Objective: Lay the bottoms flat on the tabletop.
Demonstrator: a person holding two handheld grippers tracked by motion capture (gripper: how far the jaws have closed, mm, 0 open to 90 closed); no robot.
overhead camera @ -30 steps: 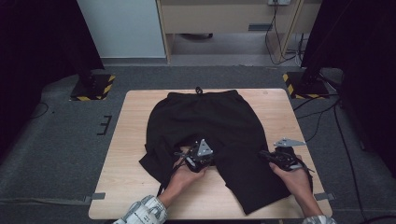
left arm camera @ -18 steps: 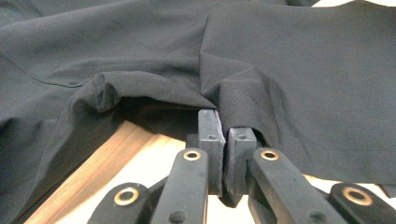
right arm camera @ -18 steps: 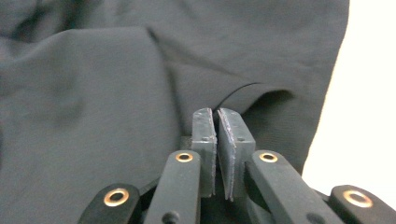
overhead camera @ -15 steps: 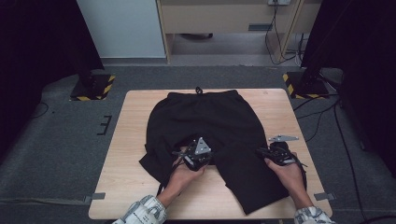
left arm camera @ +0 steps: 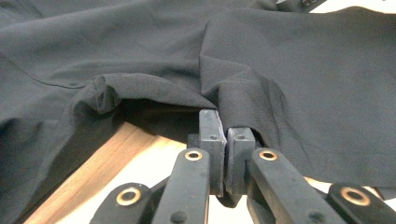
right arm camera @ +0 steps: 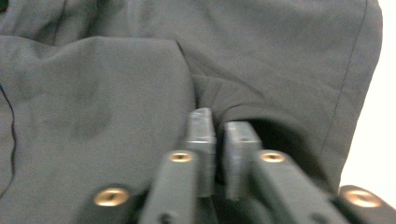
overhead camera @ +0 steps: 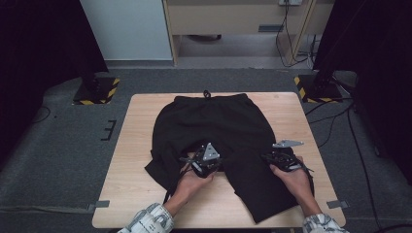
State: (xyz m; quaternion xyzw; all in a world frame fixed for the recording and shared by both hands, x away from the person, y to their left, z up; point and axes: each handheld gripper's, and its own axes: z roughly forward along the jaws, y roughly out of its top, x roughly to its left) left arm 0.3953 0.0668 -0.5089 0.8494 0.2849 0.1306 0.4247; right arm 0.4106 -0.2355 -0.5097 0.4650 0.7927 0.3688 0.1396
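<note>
Black shorts (overhead camera: 214, 131) are lying flat on the wooden table (overhead camera: 136, 160), waistband and drawstring toward the far edge, both legs pointing at the person; matte thin woven fabric, lightly creased, the left leg bunching near its hem, the right leg lying flatter and reaching almost to the near table edge. The left gripper (overhead camera: 204, 162) is sitting at the crotch area, jaws closed tight and pinching a raised fold of the cloth, clearly seen in the left gripper view (left arm camera: 227, 140) where fabric is tenting up over the closed tips. The right gripper (overhead camera: 284, 159) is sitting on the outer side of the right leg; its jaws have just been closing and are now pinched on a fabric fold, cloth wedged between the tips in the right gripper view (right arm camera: 217, 128), somewhat blurred. Step in hand is probably grabbing the right leg at inseam and outer seam for a fold. To do it well: both pinches should be catching both layers, not just the top one; lifting both hands together and level, keeping the cloth taut between them, so the leg is carrying over without dragging the rest or twisting. Thin fabric may be slipping, so grip should be staying firm.
</note>
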